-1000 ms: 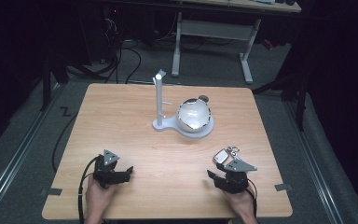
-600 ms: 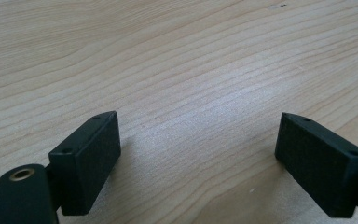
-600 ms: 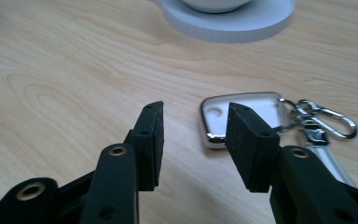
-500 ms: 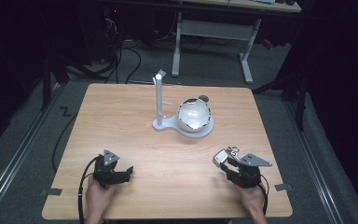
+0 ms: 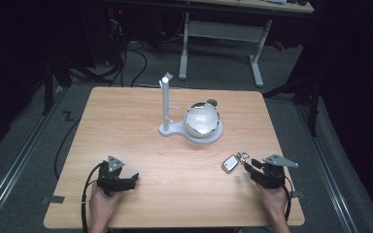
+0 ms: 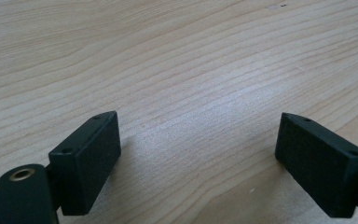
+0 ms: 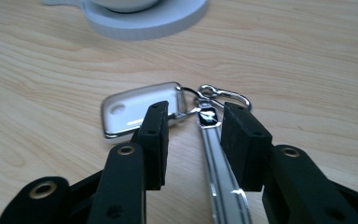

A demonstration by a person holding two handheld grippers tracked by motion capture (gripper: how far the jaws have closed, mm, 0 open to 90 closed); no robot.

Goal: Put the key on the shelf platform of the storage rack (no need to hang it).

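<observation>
Fingers (image 7: 156, 135) just closing astride keychain strap (image 7: 216, 163), right gripper (image 5: 250, 164) shifted rightward.

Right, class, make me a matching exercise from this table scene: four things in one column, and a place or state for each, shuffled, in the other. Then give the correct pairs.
Things:
1. left gripper
2. right gripper
3. key fob
4. shiny bowl

Places or states:
A. sits on the white stand's round base
B. jaws wide apart over bare wood
C. lies flat on the table by the right gripper's tips
D. jaws either side of a thin metal strip on the keyring

Pairs: 1-B, 2-D, 3-C, 4-A
</observation>
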